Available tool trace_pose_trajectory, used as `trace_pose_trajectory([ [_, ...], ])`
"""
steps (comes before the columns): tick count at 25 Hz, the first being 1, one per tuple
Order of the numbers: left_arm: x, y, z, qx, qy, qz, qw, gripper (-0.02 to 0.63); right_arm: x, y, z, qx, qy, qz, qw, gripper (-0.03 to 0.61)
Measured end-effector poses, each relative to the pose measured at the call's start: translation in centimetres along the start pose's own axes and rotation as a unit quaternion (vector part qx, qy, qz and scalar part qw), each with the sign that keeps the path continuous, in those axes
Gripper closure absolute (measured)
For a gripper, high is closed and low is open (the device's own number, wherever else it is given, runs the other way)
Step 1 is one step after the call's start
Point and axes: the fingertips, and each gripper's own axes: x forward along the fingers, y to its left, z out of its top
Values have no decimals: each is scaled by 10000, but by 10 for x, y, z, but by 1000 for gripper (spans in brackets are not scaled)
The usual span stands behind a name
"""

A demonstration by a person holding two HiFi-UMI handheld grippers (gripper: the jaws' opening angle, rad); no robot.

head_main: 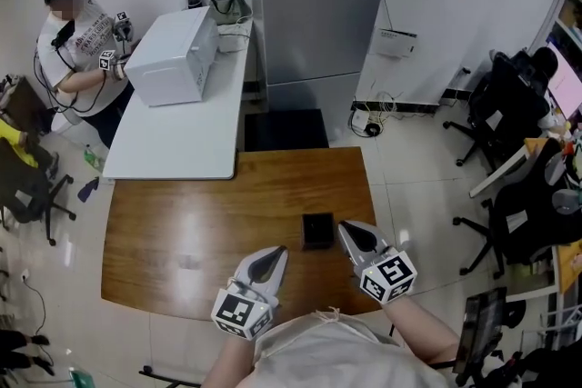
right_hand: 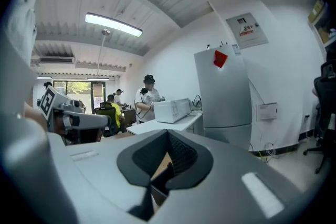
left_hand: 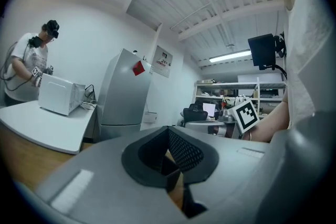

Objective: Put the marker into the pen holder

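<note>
A small black square pen holder point(head_main: 317, 230) stands on the brown wooden table point(head_main: 182, 232), near its front right part. My left gripper point(head_main: 275, 253) hovers at the table's front edge, just left of the holder, its jaws pressed together with nothing between them. My right gripper point(head_main: 347, 230) sits right beside the holder's right side, also shut and empty. In the left gripper view the left gripper point(left_hand: 169, 164) points up toward the room, and so does the right gripper point(right_hand: 160, 170) in the right gripper view. No marker shows in any view.
Behind the wooden table stands a white table point(head_main: 173, 141) with a white box-shaped appliance point(head_main: 173, 54); a person point(head_main: 77, 50) works at its left end. A tall grey cabinet point(head_main: 318, 4) stands at the back. Black office chairs point(head_main: 505, 104) crowd the right side.
</note>
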Motion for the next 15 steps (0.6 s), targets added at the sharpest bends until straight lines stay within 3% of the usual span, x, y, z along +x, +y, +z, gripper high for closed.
trace_pose_trajectory([
  [5,-15,-13,9,98,-19,-211,9997,597,-25,35,23,-215,-341,16,9992,577],
  [15,-57,-44,-15,66,11,-541,9985,597,-93,87,-15,-2,-207,-332,9992,577],
])
